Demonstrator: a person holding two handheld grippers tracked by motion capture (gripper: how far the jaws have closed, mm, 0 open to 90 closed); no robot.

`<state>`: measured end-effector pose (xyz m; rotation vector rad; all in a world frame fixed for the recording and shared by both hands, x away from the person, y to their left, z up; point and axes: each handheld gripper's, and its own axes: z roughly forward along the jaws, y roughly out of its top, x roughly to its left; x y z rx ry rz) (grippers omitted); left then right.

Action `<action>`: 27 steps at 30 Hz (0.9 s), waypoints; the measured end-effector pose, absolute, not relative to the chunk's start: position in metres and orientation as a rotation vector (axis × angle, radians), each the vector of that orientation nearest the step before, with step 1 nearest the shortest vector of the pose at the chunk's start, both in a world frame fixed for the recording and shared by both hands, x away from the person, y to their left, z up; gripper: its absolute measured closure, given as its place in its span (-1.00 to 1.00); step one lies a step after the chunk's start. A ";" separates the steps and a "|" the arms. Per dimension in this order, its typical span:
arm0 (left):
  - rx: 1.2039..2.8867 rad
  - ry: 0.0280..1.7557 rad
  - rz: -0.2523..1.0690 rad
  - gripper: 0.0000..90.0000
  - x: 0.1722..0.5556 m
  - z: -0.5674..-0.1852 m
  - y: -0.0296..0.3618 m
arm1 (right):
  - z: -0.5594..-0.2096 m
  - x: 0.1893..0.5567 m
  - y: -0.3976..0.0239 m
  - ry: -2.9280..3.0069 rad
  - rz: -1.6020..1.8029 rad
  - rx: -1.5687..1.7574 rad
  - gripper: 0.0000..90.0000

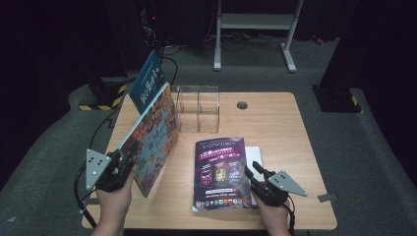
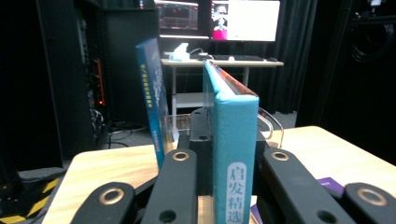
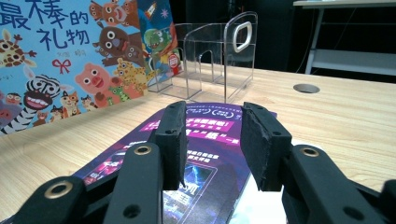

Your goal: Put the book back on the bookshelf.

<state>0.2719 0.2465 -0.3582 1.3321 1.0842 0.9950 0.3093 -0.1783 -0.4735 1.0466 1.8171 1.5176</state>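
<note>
My left gripper (image 1: pixel 129 153) is clamped on the spine end of the picture book (image 1: pixel 156 135), held upright on its edge, long axis running toward 1 o'clock at the clear acrylic rack (image 1: pixel 197 109); left hand is the nearer one. Right gripper (image 1: pixel 256 171) sits with jaws parted and empty over the purple magazine (image 1: pixel 220 172), flat at 5 o'clock from the rack. Beyond: a blue book (image 1: pixel 145 82) leaning at 10 o'clock, wooden table (image 1: pixel 280 128), dark room.

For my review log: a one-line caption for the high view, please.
Left gripper holds a picture book upright on the table; right gripper hovers open over a purple magazine.
</note>
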 end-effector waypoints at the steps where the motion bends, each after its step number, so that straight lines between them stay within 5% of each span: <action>1: 1.333 1.084 0.998 0.79 0.272 -0.358 0.247 | -0.474 0.309 -0.178 1.818 1.518 1.047 0.36; 27: 1.277 1.110 1.071 0.79 0.320 -0.343 0.233 | -0.474 0.310 -0.180 1.821 1.524 1.050 0.37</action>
